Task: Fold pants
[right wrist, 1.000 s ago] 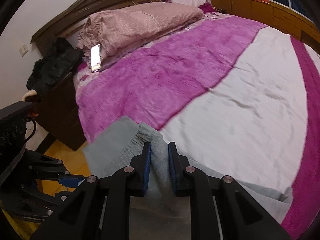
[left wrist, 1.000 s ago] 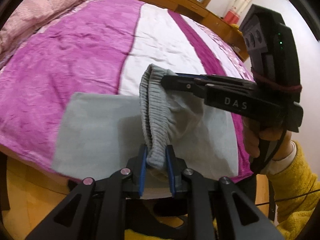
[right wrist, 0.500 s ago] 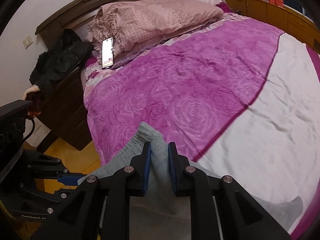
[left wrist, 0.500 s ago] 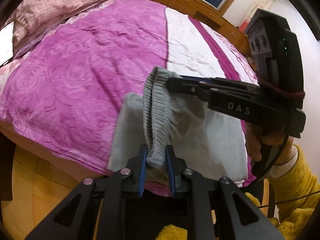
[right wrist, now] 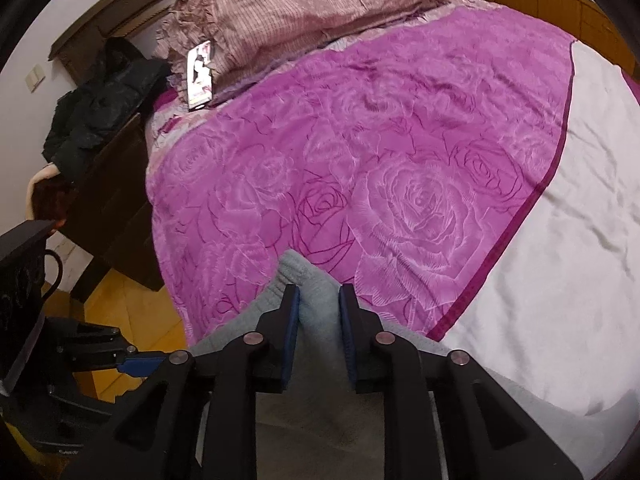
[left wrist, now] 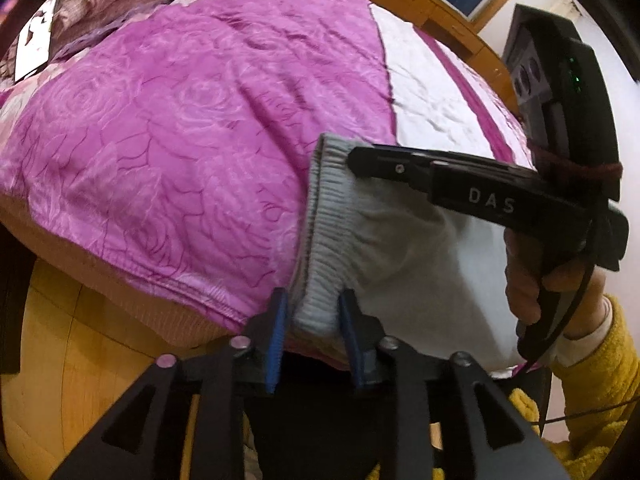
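The grey pants (left wrist: 420, 260) lie over the near edge of the bed, with the ribbed waistband (left wrist: 324, 208) stretched between both grippers. My left gripper (left wrist: 314, 320) has its jaws opening; the waistband's near end still sits between the blue pads, loosely. My right gripper (left wrist: 352, 160) reaches in from the right onto the waistband's far end. In the right wrist view its jaws (right wrist: 319, 312) are easing apart, and the grey cloth (right wrist: 304, 276) still fills the gap between the pads. The left gripper's blue pad (right wrist: 140, 362) shows at the lower left there.
A magenta rose-patterned bedspread (left wrist: 180, 140) with a white band (right wrist: 580, 220) covers the bed. A pink pillow (right wrist: 320, 12) and a phone (right wrist: 199, 76) lie at the head. A dark nightstand (right wrist: 112, 208) carries black clothing. Wooden floor (left wrist: 60, 340) lies below. A hand (left wrist: 524, 280) in a yellow sleeve holds the right gripper.
Both grippers carried the waistband left and down toward the bed's near edge. The folded grey panel beside it has gone from view. The left jaws have widened.
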`<state>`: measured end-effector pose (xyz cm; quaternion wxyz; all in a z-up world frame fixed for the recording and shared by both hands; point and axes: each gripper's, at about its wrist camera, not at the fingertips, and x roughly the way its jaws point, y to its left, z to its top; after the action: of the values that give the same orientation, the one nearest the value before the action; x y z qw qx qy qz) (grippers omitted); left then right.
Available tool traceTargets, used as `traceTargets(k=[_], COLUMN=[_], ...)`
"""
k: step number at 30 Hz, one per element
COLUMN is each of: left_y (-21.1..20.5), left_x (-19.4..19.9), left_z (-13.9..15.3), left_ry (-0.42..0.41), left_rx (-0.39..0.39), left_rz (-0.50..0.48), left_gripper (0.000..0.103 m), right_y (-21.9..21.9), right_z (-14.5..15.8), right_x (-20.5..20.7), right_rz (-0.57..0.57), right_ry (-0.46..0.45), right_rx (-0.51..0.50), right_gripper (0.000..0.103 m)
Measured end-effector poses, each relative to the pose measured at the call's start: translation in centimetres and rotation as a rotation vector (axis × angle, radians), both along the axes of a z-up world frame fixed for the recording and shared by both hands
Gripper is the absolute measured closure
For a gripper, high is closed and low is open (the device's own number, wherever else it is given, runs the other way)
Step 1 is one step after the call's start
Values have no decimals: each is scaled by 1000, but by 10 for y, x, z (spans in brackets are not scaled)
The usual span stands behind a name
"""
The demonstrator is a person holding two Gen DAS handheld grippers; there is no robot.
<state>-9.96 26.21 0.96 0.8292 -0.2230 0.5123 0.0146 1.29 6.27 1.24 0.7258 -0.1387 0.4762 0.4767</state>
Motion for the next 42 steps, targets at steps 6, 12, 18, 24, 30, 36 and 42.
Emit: traceTargets(k=[6, 12, 18, 24, 30, 36, 42], left_y=[2, -7, -15, -34, -46, -41, -30], left_x=[-9, -17, -9, 30, 69, 94, 102], left_z=[11, 35, 55, 52, 33, 9, -7], left_ry=[11, 9, -48, -72, -61, -32, -24], left_rx=[1, 117, 174, 150, 135, 209, 175], left_rz=[10, 13, 3, -19, -6, -16, -24], left_gripper=[67, 68, 68, 68, 74, 77, 80], right_y=[-13, -59, -131, -206, -252, -255, -260], right_z=[10, 36, 44, 36, 12, -1, -34], right_x=[7, 11, 19, 27, 36, 48, 73], right_rz=[-45, -113, -246, -449, -609, -649, -724], right_ry=[69, 61, 37, 72, 155, 155, 195], right_rx=[49, 108, 91, 36, 43, 79, 78], right_gripper=[84, 76, 76, 76, 76, 76, 77])
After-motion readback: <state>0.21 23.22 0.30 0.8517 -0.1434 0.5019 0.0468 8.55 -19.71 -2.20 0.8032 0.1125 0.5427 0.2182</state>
